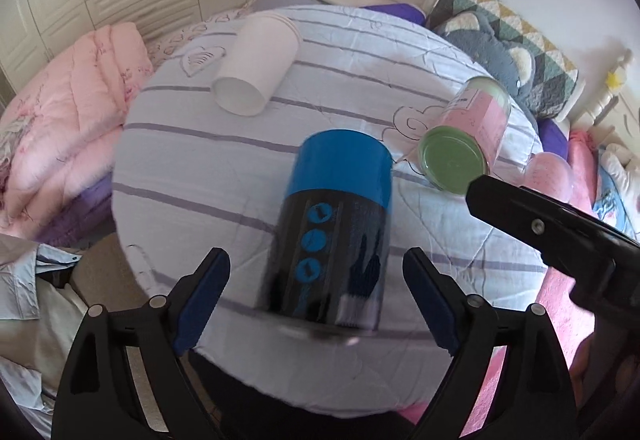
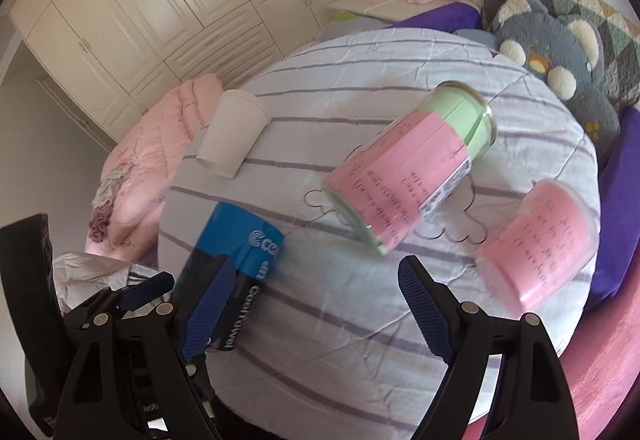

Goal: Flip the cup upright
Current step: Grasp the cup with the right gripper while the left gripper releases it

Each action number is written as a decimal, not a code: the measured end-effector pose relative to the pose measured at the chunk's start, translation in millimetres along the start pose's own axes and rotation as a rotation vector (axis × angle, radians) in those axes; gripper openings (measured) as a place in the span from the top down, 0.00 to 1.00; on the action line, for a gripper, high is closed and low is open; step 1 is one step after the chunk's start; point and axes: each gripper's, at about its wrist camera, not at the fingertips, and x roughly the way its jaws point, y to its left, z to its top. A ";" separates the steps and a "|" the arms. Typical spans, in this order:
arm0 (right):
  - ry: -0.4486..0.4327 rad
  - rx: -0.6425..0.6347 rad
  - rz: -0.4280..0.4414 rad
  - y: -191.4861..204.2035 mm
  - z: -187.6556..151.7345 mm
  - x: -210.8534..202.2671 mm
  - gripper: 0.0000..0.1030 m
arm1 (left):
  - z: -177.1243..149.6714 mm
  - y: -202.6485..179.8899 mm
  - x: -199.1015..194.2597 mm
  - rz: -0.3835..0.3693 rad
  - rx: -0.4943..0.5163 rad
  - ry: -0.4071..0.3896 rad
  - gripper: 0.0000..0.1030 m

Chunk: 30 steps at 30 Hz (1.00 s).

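Observation:
A white paper cup [image 1: 256, 66] lies on its side at the far left of the striped round table [image 1: 192, 176]; it also shows in the right wrist view [image 2: 234, 132]. A black and blue can [image 1: 338, 224] lies on its side between the open fingers of my left gripper [image 1: 316, 276], untouched. A green and pink can [image 1: 466, 136] lies on its side to the right; in the right wrist view it [image 2: 412, 168] lies ahead of my open, empty right gripper [image 2: 316, 292]. A pink cup [image 2: 538, 244] lies at the right.
The table [image 2: 360, 340] stands against a bed with a folded pink quilt [image 1: 64, 128] at the left and a grey plush toy [image 1: 492, 52] at the back right. White wardrobes [image 2: 132, 0] line the far wall. The right gripper's body [image 1: 560, 236] reaches in from the right.

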 end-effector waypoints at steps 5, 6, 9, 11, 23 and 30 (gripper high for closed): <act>0.052 0.070 0.075 10.0 -4.4 10.2 0.18 | -2.7 13.1 -10.3 0.015 0.045 -0.013 0.12; 0.077 0.094 0.116 12.4 -5.9 17.1 0.18 | -3.8 16.9 -10.7 0.019 0.046 -0.013 0.12; 0.133 0.159 0.179 14.8 -8.6 35.7 0.18 | -5.5 25.3 -11.9 0.011 0.036 -0.013 0.10; 0.165 0.199 0.224 13.8 -7.8 48.2 0.18 | -4.5 28.1 -11.9 0.004 0.037 -0.014 0.10; 0.255 0.351 0.386 7.8 1.3 106.4 0.18 | 1.4 25.7 -1.1 -0.037 0.087 0.006 0.08; 0.244 0.326 0.445 -0.3 0.9 109.9 0.32 | 4.7 22.9 6.1 -0.066 0.089 0.021 0.08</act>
